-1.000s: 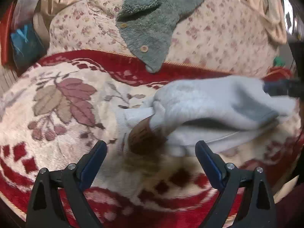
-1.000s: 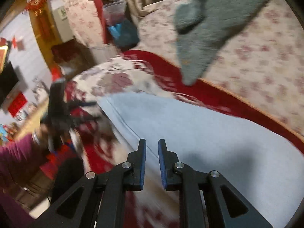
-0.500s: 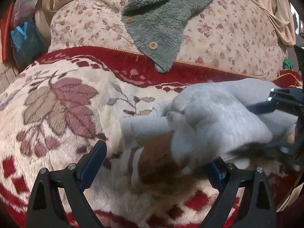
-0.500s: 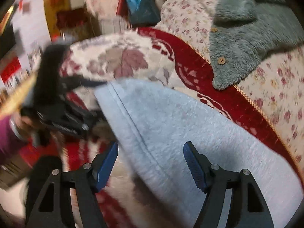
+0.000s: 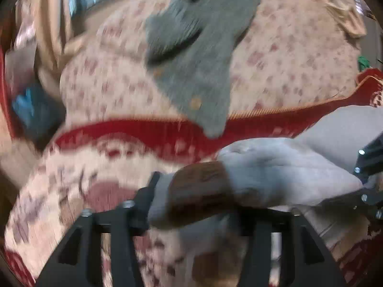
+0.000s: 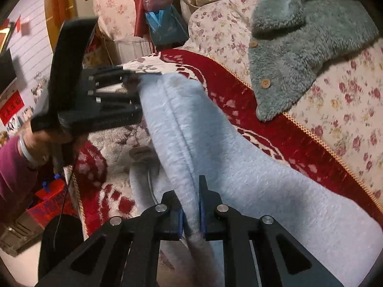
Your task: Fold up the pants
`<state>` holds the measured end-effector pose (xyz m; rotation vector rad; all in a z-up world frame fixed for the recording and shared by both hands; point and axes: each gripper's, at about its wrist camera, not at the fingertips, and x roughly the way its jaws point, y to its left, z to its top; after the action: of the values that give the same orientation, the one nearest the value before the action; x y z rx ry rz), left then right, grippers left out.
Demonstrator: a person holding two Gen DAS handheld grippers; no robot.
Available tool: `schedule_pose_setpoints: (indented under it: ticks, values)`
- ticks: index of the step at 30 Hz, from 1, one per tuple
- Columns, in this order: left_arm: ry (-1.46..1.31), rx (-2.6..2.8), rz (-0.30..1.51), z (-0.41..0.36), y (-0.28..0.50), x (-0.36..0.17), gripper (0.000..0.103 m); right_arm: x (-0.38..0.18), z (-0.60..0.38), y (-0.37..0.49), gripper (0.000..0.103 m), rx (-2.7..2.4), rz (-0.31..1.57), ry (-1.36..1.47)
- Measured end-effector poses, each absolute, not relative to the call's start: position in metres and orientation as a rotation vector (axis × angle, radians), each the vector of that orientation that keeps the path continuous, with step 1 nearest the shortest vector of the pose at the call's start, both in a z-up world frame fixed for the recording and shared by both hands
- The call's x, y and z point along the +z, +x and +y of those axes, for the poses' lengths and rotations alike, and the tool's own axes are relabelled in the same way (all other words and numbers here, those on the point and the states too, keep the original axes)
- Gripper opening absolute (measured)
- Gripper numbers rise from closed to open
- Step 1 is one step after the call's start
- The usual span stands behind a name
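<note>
Both grippers — left gripper (image 6: 134, 95), right gripper (image 6: 191, 215) — pinch fuzzy grey-blue pants (image 6: 239, 179).

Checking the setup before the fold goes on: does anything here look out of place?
Only the grey fleece jacket, draped askew over the floral sofa back. The pants are bunched because the left claw and right claw each pinch them.

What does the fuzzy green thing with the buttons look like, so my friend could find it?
Find the flowery sofa back behind the red patterned blanket. Draped over its top hangs a shaggy grey-green fleece jacket, pointing down toward the blanket. Unlike the smooth pale blue pants held by both grippers, it is darker, fluffier, and has round tan buttons.
</note>
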<state>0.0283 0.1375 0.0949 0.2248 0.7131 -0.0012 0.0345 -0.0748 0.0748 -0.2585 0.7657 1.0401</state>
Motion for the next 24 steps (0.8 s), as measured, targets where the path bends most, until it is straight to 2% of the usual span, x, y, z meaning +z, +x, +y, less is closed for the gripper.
schedule_pose_setpoints:
  ticks: [2,6,8,12,16,20,24]
  values:
    - [0.153,0.051,0.81,0.161,0.025,0.074,0.085,0.057,-0.065,0.031,0.014,1.047,0.801,-0.265]
    - [0.123,0.083,0.881,0.175,0.004,0.049,0.086,0.024,-0.053,0.023,0.023,1.058,0.882,-0.256]
    - [0.161,0.101,0.884,0.173,-0.004,0.047,0.087,0.023,-0.056,0.02,0.026,1.07,0.876,-0.247]
    - [0.12,0.15,0.908,0.195,-0.013,0.046,0.091,0.026,-0.066,0.023,0.04,1.103,0.918,-0.215]
    - [0.034,0.205,0.869,0.215,-0.027,0.061,0.091,0.033,-0.077,0.027,0.043,1.129,0.965,-0.172]
    - [-0.133,0.242,0.763,0.232,-0.043,0.092,0.091,0.049,-0.097,0.031,0.045,1.103,0.928,-0.103]
    - [-0.274,0.151,0.691,0.217,-0.035,0.108,0.091,0.045,-0.113,0.05,0.046,1.005,0.932,-0.031]
